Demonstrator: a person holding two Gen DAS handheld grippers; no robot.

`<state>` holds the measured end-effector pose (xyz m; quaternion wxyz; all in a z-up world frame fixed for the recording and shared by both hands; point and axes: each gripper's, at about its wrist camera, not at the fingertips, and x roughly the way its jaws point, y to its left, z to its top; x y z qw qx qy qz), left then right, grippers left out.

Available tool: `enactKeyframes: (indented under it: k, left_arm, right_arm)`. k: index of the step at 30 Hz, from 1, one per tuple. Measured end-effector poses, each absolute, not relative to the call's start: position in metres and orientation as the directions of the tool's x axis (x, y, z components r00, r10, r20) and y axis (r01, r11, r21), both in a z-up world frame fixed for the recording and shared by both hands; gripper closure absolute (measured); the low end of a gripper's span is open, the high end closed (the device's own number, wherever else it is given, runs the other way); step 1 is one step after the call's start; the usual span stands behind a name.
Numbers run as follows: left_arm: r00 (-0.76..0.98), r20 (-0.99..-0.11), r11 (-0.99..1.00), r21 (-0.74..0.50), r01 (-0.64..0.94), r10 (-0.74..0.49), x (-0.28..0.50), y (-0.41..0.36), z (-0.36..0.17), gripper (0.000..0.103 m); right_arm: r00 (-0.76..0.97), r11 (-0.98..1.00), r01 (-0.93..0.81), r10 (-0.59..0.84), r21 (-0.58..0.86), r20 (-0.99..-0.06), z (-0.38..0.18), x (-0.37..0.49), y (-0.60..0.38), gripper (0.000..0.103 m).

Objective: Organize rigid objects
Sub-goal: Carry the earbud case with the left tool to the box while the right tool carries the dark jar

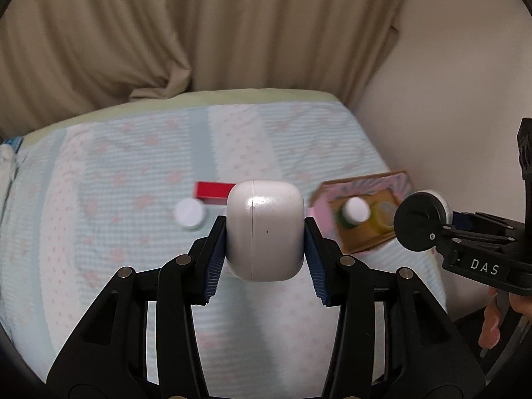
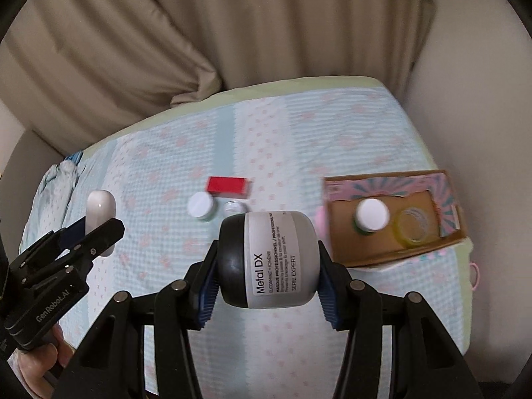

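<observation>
My left gripper (image 1: pixel 265 232) is shut on a white earbud case (image 1: pixel 265 229) and holds it above the bed; the case also shows in the right wrist view (image 2: pixel 100 214). My right gripper (image 2: pixel 267 262) is shut on a grey jar with a black lid labelled "Metal DX" (image 2: pixel 269 259), also held above the bed; its black lid shows in the left wrist view (image 1: pixel 419 222). A cardboard box (image 2: pixel 392 252) at the right edge of the bed holds a white-capped green bottle (image 2: pixel 371 214) and a yellow tape roll (image 2: pixel 414 226).
On the patterned bedspread (image 2: pixel 166 259) lie a red box (image 2: pixel 227 187), a white-lidded jar (image 2: pixel 200 206) and a small clear jar (image 2: pixel 235 207). Beige curtains (image 2: pixel 232 33) hang behind the bed. A wall (image 2: pixel 482 99) borders the right side.
</observation>
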<state>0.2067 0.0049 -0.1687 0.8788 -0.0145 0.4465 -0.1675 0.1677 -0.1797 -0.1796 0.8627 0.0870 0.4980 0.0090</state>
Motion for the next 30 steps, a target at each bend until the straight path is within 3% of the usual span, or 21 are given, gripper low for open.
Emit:
enactKeyframes:
  k: [15, 30]
  left_arm:
    - [0.467, -0.832, 0.949, -0.208, 0.238, -0.300, 0.213, -0.188, -0.213, 0.062]
    - [0.294, -0.936, 0.964, -0.127, 0.233, -0.194, 0.281, -0.280, -0.340, 0.062]
  right_arm:
    - [0.432, 0.981, 0.115, 0.095, 0.159, -0.897, -0.215, 0.172, -0.390, 0.055]
    - [0.268, 0.957, 0.207, 0.142, 0.201, -0.953, -0.336, 0.240, -0.484, 0.055]
